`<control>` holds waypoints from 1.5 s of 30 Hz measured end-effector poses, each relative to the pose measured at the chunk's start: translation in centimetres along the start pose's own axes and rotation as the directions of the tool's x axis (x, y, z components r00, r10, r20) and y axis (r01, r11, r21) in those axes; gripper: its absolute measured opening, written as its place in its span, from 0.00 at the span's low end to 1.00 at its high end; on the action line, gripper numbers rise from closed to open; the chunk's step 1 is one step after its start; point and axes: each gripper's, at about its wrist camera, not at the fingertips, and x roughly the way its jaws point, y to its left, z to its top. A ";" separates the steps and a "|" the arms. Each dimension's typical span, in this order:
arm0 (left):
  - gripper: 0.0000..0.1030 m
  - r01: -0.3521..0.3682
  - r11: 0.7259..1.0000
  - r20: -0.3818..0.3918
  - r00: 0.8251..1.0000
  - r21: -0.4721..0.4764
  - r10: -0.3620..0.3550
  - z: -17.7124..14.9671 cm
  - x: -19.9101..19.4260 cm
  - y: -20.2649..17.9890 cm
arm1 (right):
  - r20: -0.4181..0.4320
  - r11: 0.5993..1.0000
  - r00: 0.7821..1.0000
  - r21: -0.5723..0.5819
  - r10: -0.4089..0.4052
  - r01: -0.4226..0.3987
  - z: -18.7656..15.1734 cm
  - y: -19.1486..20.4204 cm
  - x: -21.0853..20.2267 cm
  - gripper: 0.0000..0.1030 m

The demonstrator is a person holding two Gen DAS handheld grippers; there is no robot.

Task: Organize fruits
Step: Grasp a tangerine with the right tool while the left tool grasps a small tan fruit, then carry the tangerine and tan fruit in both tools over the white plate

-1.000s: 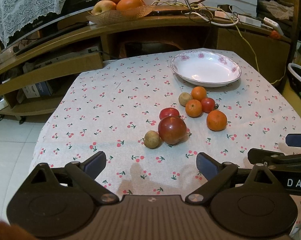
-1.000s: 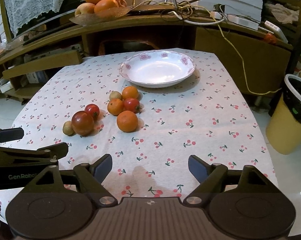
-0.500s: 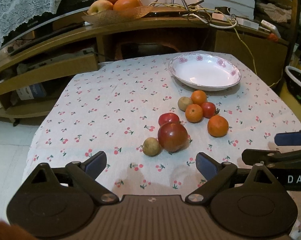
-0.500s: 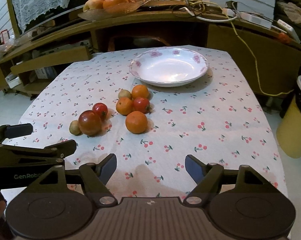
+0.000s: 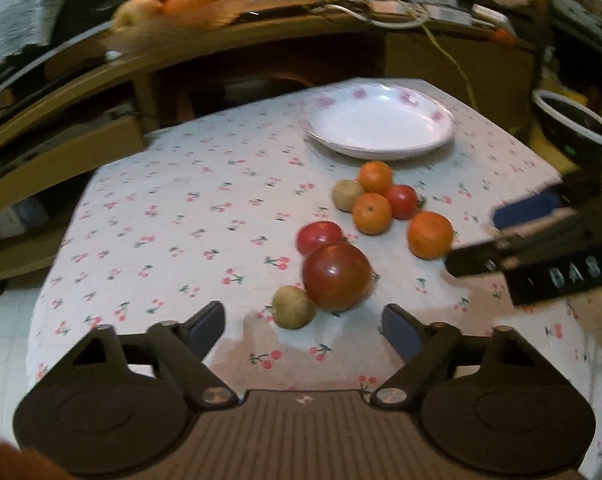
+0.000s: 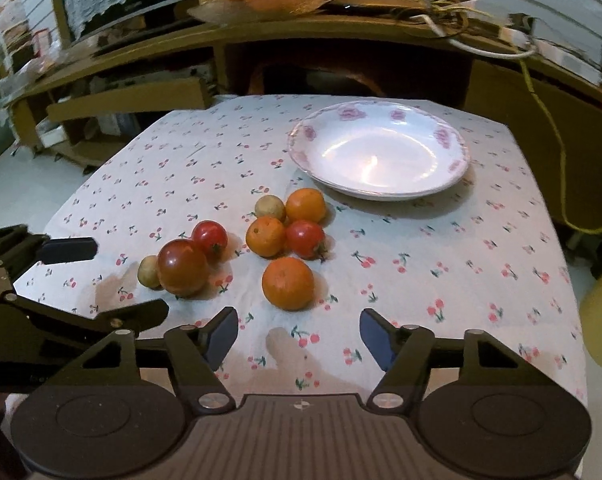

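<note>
On the table (image 6: 441, 248), the plate (image 6: 381, 152) lies at the far side. Before it sits a cluster of four fruits (image 6: 287, 222), with one orange (image 6: 288, 283) nearer. Left of these lies a large tomato (image 6: 183, 267), a small tomato (image 6: 210, 238) behind it and a small round fruit (image 6: 148, 272) touching its left.

Bare cloth (image 6: 441, 264) R of fruit cluster (image 6: 285, 224), w/ plate (image 6: 381, 184) just behind it.

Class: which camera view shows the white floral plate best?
The right wrist view: the white floral plate appears large, sharp and whole, its pink flower rim clear, nothing on it. The left wrist view shows the plate whole too, but smaller, farther and motion-blurred.
</note>
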 end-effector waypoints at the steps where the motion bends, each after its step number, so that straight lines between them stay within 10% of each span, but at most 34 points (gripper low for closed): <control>1: 0.80 0.013 1.000 -0.010 1.000 0.016 -0.013 0.1 0.3 0.0 | -0.008 1.000 1.000 -0.011 0.011 -0.011 0.2 -0.2 0.3 0.60; 26: 0.32 0.202 0.976 -0.091 0.977 0.084 -0.194 1.2 2.2 2.4 | -0.085 0.983 0.983 -0.078 0.160 -0.167 2.4 -1.0 4.1 0.49; 29: 0.31 0.205 0.975 -0.087 0.976 0.085 -0.198 1.1 2.2 2.5 | -0.089 0.985 0.985 -0.074 0.146 -0.153 2.5 -1.3 4.1 0.34; 45: 0.32 0.147 0.986 -0.058 0.988 0.079 -0.142 0.3 1.7 2.0 | -0.089 0.982 0.989 -0.136 0.119 -0.130 2.3 -0.9 4.1 0.34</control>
